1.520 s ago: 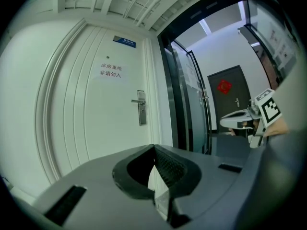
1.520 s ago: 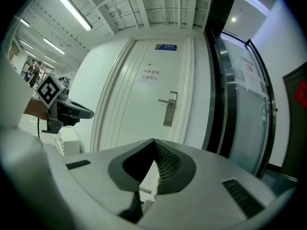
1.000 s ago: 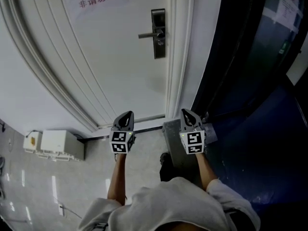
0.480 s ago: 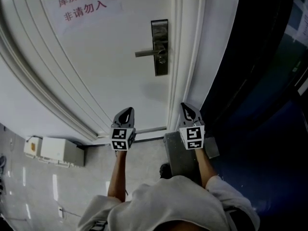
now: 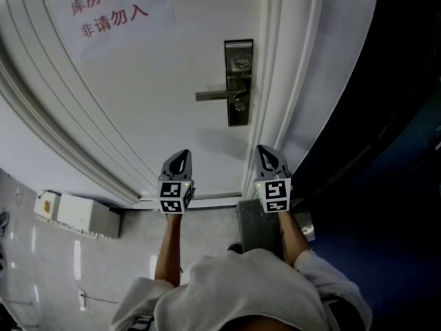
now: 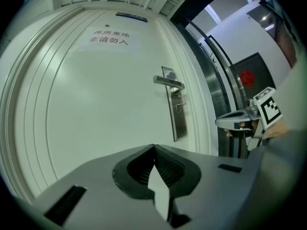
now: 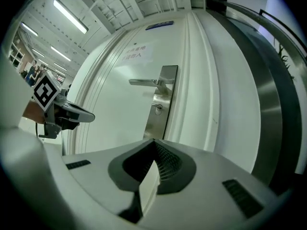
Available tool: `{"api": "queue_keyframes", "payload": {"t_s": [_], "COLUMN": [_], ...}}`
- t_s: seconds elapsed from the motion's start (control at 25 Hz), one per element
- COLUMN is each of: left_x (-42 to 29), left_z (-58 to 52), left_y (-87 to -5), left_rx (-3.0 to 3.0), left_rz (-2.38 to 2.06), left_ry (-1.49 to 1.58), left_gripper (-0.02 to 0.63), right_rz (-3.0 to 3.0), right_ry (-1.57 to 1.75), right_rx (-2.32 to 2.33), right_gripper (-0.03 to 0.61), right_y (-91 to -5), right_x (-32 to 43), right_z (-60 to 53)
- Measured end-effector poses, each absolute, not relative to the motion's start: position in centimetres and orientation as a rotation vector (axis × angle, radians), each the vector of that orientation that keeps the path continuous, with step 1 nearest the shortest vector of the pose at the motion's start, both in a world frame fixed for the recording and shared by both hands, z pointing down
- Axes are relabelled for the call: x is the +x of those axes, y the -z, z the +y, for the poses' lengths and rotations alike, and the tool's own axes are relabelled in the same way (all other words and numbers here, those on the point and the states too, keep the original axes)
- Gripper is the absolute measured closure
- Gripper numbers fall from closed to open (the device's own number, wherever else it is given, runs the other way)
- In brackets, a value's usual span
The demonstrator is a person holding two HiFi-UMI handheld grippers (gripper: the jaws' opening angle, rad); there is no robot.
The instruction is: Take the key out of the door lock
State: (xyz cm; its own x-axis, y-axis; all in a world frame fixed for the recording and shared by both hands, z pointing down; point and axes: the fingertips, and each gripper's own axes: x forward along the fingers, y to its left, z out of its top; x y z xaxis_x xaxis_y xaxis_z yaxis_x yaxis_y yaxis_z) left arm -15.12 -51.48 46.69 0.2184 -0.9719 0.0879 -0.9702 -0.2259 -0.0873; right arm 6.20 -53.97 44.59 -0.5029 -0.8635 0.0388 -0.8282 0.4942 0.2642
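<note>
A steel lock plate [image 5: 238, 81] with a lever handle [image 5: 215, 95] sits on the white door [image 5: 151, 102]. A small key [image 5: 238, 106] sticks out of the lock below the handle; the key [image 7: 157, 109] also shows in the right gripper view and the key [image 6: 178, 105] in the left gripper view. My left gripper [image 5: 182, 158] and right gripper [image 5: 265, 153] are both shut and empty, held side by side well short of the door. The right gripper points toward the door's right frame, below the lock.
A paper sign [image 5: 110, 5] with red characters is stuck on the door above left. A white box [image 5: 76, 214] lies on the floor at the left. A grey metal block [image 5: 258, 226] stands by the threshold. A dark glass panel [image 5: 386, 116] fills the right.
The view has shifted so the lock plate sits lower and nearer the centre. Both grippers have edged up toward the door, staying shut.
</note>
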Motion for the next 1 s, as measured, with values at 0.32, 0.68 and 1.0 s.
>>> {"api": "queue_keyframes", "payload": {"t_s": [0.32, 0.68, 1.0], "left_x": [-16.1, -18.3, -19.8], "left_z": [-53.7, -54.2, -54.5], "left_y": [-47.4, -47.3, -46.8], "left_rx": [-2.433, -2.452, -2.492], "left_rz": [1.973, 1.952, 1.909], "left_ry": [0.213, 0.221, 0.215], "left_gripper": [0.595, 0.595, 0.595], "right_rz": [-2.564, -2.523, -2.481], "right_ry": [0.339, 0.351, 0.374], "right_rx": [1.438, 1.491, 1.506], "right_gripper": [0.555, 0.555, 0.555], "right_y": [-45.4, -45.5, -44.6], "right_x": [4.9, 3.4, 1.2], "right_z": [-56.5, -57.0, -56.7]}}
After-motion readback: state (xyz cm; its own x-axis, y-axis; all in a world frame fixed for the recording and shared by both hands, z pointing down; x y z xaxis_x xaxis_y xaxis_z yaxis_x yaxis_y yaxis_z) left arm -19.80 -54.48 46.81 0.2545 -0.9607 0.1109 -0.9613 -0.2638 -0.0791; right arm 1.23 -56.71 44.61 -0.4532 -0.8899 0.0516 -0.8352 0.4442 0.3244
